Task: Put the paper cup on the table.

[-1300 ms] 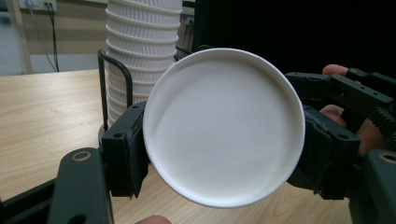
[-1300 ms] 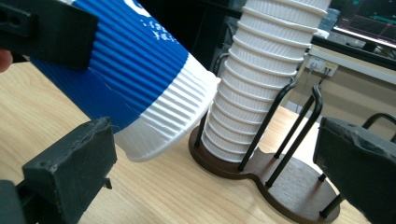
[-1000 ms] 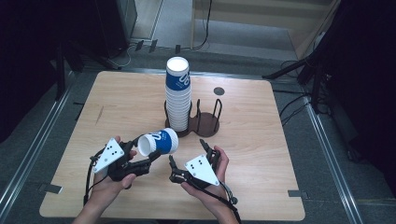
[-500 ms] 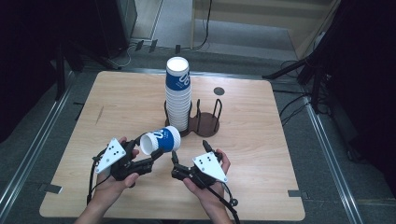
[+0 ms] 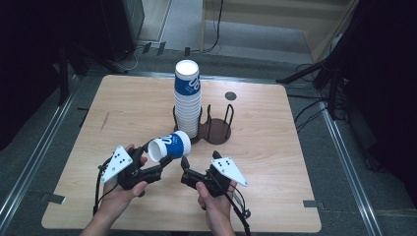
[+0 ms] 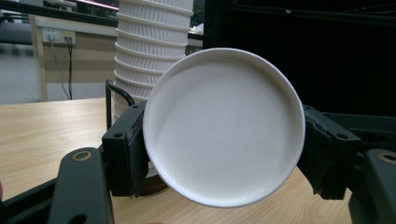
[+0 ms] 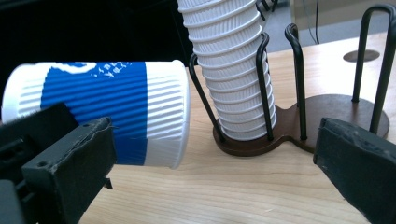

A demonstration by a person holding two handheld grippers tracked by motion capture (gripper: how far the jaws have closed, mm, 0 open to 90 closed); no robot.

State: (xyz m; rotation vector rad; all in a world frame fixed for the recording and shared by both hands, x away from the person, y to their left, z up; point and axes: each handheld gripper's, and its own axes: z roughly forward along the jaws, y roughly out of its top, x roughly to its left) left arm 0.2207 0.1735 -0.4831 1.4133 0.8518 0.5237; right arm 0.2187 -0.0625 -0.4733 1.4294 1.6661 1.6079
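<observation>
One sideways cup [image 5: 170, 146] between stack [image 5: 187, 101] and near table edge [image 5: 182, 228].

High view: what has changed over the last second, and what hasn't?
Little has changed. The right tool has edged closer to the blue paper cup, its jaws briefly closing a little, then reopening, nothing held. The left tool stays clamped on that cup, lying sideways. The cup stack and wire holder are unmoved.

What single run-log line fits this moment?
left gripper: shut on cup, sideways | right gripper: open, empty | cup stack: in holder
</observation>
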